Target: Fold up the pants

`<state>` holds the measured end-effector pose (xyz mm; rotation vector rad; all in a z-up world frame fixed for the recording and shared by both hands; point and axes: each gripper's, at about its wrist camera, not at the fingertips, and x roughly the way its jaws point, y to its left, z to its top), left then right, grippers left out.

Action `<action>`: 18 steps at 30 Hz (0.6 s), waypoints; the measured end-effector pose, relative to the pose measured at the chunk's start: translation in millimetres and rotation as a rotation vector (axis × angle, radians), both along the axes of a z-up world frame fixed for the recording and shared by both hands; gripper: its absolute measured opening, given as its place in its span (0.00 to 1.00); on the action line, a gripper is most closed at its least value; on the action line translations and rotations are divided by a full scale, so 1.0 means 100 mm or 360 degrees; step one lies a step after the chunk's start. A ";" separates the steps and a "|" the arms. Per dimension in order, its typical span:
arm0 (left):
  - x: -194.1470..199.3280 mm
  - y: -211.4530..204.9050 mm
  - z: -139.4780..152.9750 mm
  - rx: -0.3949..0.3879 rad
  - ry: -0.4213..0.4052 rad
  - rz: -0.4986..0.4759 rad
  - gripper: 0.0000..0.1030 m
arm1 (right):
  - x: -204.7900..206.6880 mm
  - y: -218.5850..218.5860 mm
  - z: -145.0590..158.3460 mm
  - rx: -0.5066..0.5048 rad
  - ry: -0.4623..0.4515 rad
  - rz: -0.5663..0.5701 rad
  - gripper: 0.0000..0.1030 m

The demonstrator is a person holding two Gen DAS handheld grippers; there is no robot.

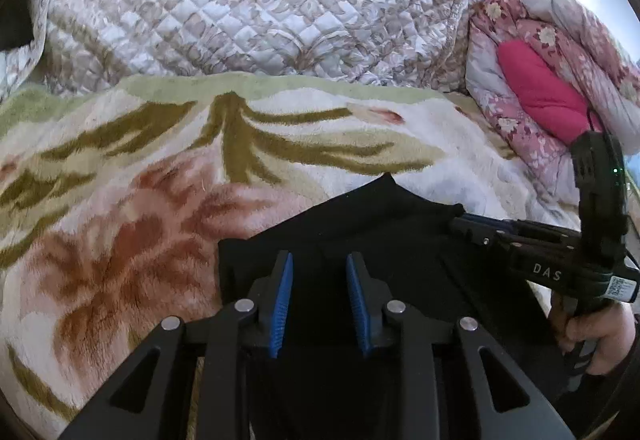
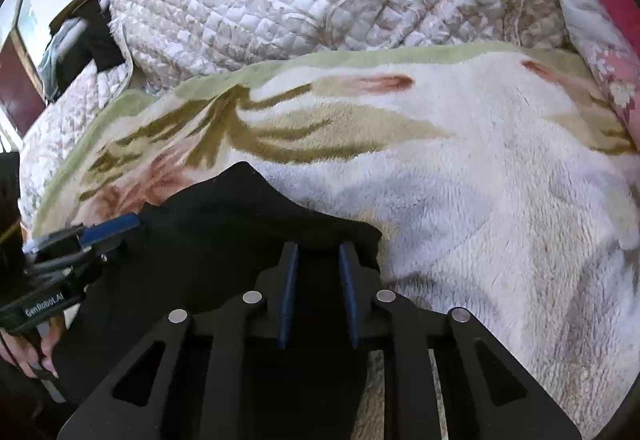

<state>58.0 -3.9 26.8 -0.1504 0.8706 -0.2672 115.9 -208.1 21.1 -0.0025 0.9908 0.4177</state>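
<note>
Your two tongs are matte black frames with blue ribbed pads (image 1: 281,304), silver round screws and triangular cutouts. The right tongs (image 1: 460,218) read "DAS"; the left tongs (image 2: 132,222) read "GenRobot.AI".

Black pants (image 1: 360,224) lie on a fleecy blanket (image 1: 120,200) patterned with olive leaves and rust flowers. The left hand-held gripper (image 1: 320,304) has its blue pads apart with dark cloth between them. At the right, the right hand-held gripper (image 1: 460,218) meets the pants' edge, a hand (image 1: 596,336) on its handle. Behind lie a quilted coverlet (image 1: 240,0) and a pink floral quilt (image 1: 540,80).
</note>
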 end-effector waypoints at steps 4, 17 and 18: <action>0.05 0.02 0.01 -0.0009 0.0004 -0.0005 0.31 | -0.03 -0.07 0.09 0.0041 0.0045 -0.0047 0.22; -0.87 0.26 0.34 -0.0046 0.0019 0.0016 0.31 | -1.26 -0.02 0.47 -0.0050 -0.0049 0.0061 0.25; -0.97 0.26 0.34 -0.0051 0.0024 0.0013 0.31 | -1.32 -0.01 0.47 -0.0060 -0.0053 0.0076 0.25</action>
